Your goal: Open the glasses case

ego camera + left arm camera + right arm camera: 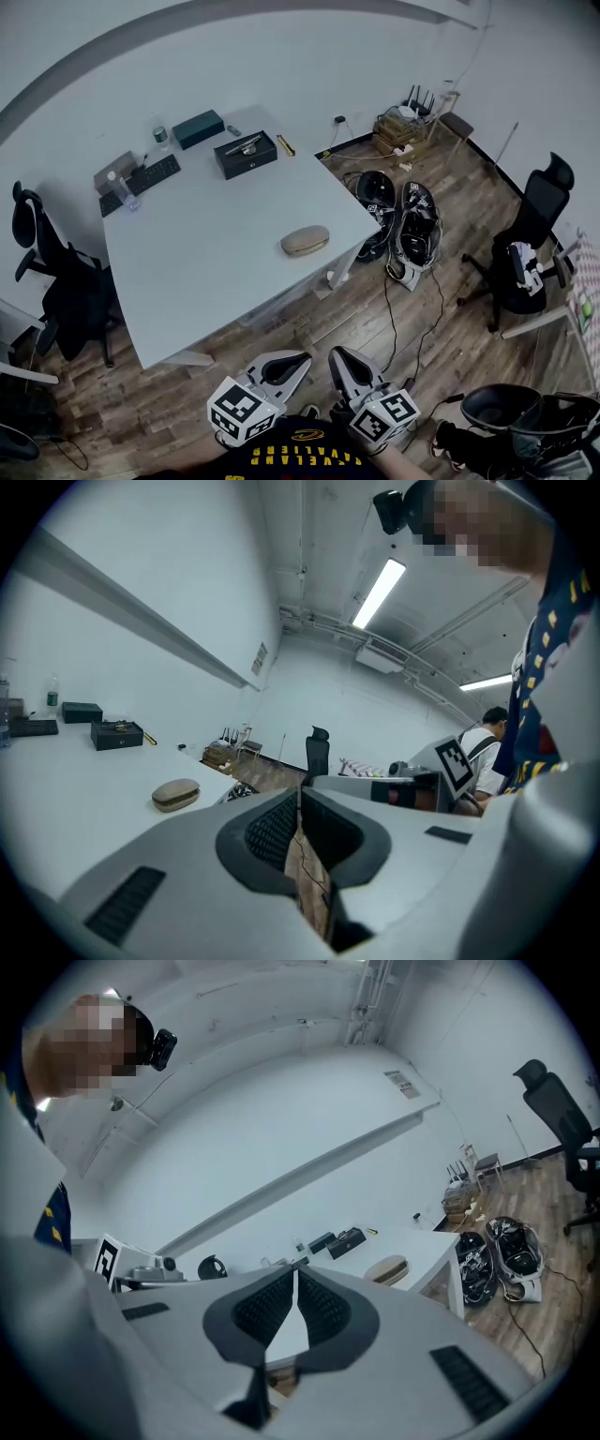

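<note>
Glasses case (pixel 305 241) lies shut on the white table (pixel 206 253), alone on the bare part of the top near the edge that faces the tangle of cables and gear on the floor (pixel 403 220). It is tan and oval, with its long side roughly along the table edge. Both grippers hang well short of it, low in the head view over the wooden floor and off the table's near side, so the case is ahead of them with nothing touching it. The left gripper (pixel 286 364) has its jaws pressed together with nothing between them; in its own view the case sits to the left of the jaw tips. The right gripper (pixel 347 364) is likewise closed and empty, and in its view the case shows to the right of the tips. At the far end of the table stand a black box (pixel 246 155), a dark teal box (pixel 198 128), a keyboard (pixel 141 183) and a bottle (pixel 159 131). A black office chair (pixel 530 244) stands on the floor at the right.
</note>
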The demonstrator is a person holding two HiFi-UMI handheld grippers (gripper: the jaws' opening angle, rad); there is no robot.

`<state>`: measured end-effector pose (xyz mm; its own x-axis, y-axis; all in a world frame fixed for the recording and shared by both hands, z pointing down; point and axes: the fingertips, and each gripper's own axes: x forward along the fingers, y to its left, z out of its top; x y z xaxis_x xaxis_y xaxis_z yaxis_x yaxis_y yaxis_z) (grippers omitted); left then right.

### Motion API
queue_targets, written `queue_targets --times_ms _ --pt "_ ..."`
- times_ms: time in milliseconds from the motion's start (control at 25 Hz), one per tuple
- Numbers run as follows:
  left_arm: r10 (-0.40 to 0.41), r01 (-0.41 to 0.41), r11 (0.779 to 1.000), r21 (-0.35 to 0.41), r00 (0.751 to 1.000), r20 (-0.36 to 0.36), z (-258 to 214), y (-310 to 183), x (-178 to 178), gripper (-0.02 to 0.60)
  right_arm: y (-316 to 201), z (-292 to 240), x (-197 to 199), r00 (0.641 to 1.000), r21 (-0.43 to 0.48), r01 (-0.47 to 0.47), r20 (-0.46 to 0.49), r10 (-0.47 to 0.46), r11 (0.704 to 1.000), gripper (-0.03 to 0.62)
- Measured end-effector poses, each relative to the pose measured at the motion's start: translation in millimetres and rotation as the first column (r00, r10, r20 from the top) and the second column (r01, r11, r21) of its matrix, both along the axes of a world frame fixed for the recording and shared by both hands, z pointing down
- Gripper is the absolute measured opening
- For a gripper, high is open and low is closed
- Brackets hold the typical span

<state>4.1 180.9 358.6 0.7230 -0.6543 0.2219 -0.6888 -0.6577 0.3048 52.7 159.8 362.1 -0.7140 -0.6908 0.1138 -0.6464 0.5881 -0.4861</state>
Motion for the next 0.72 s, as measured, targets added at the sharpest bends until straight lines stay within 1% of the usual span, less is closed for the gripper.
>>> queue_targets --times_ms 320,520,720 --pt "0.095 -0.095 0.995 -0.007 0.995 -0.023 2 -65 -37 0.021 -61 3 -37 0.996 -0.008 -0.091 -0.022 0.091 0.996 0.028" --pt "0.124 -0.127 0.991 -0.038 0.990 -0.068 9 -88 -55 0.022 -80 6 -50 0.990 -0.025 -0.137 -0.047 0.135 0.990 0.028" --pt "0.133 -0.138 0.989 -0.045 0.986 -0.100 11 -108 -65 0.021 -96 7 -56 0.984 -0.036 -0.165 -0.077 0.162 0.986 0.028"
